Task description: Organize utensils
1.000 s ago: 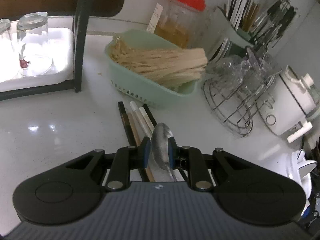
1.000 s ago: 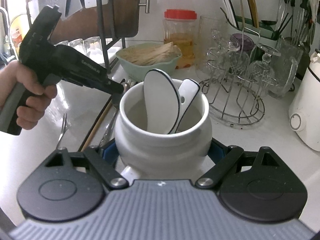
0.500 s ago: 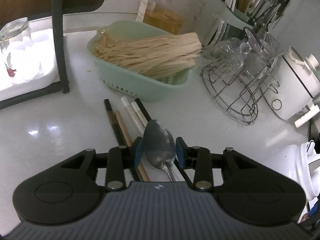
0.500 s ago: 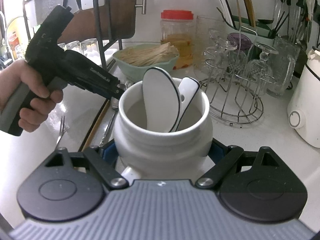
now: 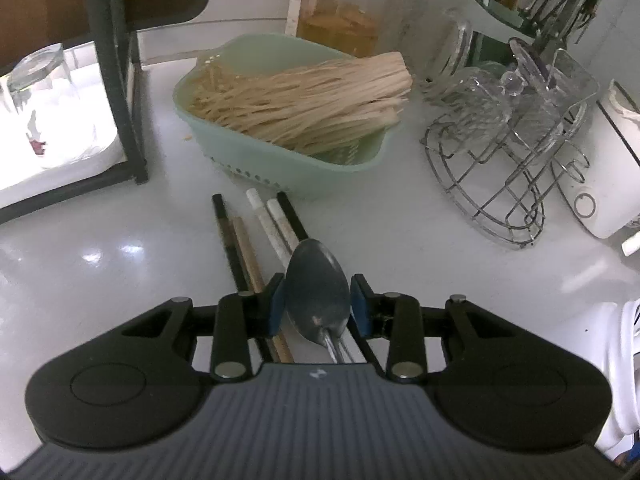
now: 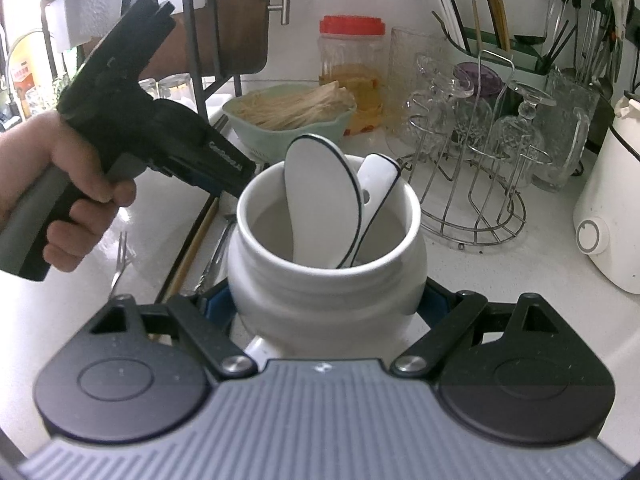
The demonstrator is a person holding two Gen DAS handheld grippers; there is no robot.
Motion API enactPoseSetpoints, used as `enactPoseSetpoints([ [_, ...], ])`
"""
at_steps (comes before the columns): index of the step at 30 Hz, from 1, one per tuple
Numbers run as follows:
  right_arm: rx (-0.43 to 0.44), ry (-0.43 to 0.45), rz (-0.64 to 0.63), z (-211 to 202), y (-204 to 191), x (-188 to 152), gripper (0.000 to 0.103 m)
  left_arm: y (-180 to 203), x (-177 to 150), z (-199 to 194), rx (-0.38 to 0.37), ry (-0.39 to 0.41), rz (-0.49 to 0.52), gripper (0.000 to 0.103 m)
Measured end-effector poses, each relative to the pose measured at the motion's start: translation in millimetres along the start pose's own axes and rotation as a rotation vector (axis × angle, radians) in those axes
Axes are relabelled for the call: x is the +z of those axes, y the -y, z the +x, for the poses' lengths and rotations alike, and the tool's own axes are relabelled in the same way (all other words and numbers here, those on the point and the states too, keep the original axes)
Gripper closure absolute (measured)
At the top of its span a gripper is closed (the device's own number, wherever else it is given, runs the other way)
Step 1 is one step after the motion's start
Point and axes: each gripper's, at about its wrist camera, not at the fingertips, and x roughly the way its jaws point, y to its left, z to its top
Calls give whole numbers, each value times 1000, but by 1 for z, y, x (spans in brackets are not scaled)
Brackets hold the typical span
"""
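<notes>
Only the right wrist view shows us the right gripper [image 6: 326,306] clamped on the white jar [image 6: 328,280] holding two ceramic spoons [image 6: 320,204]. In the left view our left gripper [image 5: 317,306] brackets the metal spoon [image 5: 316,288] over the chopsticks [image 5: 256,236], six o'clock of the green basket [image 5: 320,172]; its handle is hidden. Its jaws have just widened since a second ago; pad contact is unclear.
</notes>
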Motion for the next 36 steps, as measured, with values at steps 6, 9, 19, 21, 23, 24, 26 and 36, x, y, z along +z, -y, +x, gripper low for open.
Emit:
enactPoseSetpoints([
  [6,-3,-8,0,1,0,1,12,-4,-6,-10,-1,2,-23,64],
  [9,-9,-14,3,2,-1,2,12,-4,-10,-18,-13,5,-20,64],
  [19,-35,-90,18,2,-6,9,11,-4,-20,-54,-44,69,-66,64],
  [21,-35,-107,19,2,-7,11,11,-4,-22,-60,-42,79,-82,64],
  [23,-36,-119,20,2,-8,12,11,-4,-23,-67,-47,92,-101,64],
  [24,-37,-121,21,1,-8,12,11,-4,-24,-72,-45,100,-109,64],
  [26,-39,-123,25,1,-9,12,11,-4,-25,-78,-41,109,-123,64],
  [36,-50,-101,46,-2,-12,7,12,-2,-26,-95,-21,129,-127,64],
])
